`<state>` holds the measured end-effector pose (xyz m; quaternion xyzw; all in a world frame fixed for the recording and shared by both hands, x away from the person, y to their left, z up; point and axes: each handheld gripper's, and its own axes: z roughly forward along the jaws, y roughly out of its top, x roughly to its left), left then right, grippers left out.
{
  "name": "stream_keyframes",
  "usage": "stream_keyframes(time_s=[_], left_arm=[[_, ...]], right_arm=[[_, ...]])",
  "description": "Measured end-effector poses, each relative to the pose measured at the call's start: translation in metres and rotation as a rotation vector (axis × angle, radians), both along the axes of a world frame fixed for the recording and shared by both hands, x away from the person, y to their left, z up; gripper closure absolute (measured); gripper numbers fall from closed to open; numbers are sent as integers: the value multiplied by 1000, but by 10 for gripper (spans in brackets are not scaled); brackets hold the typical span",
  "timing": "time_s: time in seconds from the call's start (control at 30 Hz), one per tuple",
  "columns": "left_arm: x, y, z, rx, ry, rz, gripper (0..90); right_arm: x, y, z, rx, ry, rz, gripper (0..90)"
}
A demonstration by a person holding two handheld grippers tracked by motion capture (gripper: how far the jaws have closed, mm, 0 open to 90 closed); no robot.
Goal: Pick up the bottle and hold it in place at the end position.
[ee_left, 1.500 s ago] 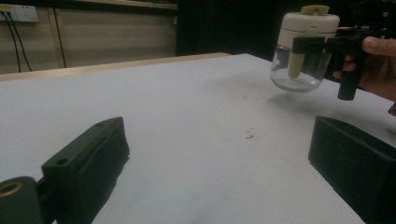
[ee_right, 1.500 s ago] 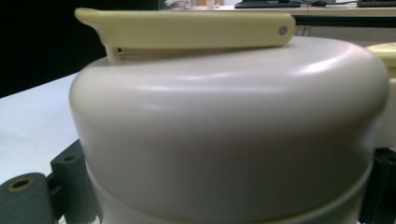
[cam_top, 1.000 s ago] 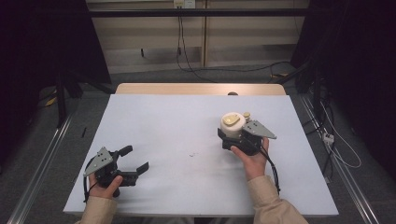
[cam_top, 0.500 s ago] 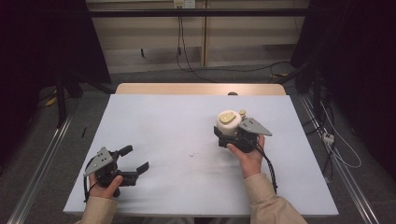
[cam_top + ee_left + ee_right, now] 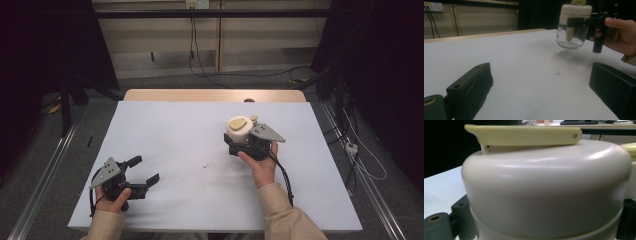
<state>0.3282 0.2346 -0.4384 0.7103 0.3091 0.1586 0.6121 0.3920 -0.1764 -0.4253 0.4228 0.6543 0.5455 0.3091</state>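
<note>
Cream-lidded jar (image 5: 573,25), glass-bodied, hangs above the white counter (image 5: 190,130) at right of centre, clamped in the right gripper (image 5: 245,145). A loosened grip could drop and crack it. At lower left, the left gripper (image 5: 142,172) rests wide open, empty. Cables trail across the grey floor (image 5: 240,80) behind.

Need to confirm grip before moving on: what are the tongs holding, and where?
Right tongs clamp the glass jar just under its cream lid, clear of the table; left tongs hold nothing.
</note>
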Motion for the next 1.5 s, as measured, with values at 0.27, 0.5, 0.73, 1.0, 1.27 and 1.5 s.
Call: stream_keyframes(time_s=[0.27, 0.5, 0.73, 1.0, 1.27, 1.5], left_arm=[[0, 0, 0, 6, 1, -2, 42], [0, 1, 0, 1, -1, 1, 42], [0, 0, 0, 5, 1, -2, 42], [0, 0, 0, 5, 1, -1, 42], [0, 0, 0, 7, 1, -2, 42], [0, -1, -1, 6, 3, -4, 42]], right_arm=[[5, 8, -3, -6, 11, 14, 72], [8, 14, -3, -5, 10, 25, 72], [10, 18, -5, -5, 10, 27, 72], [13, 23, -6, -2, 12, 34, 72], [15, 27, -6, -6, 8, 42, 72], [17, 29, -6, 3, 10, 43, 72]])
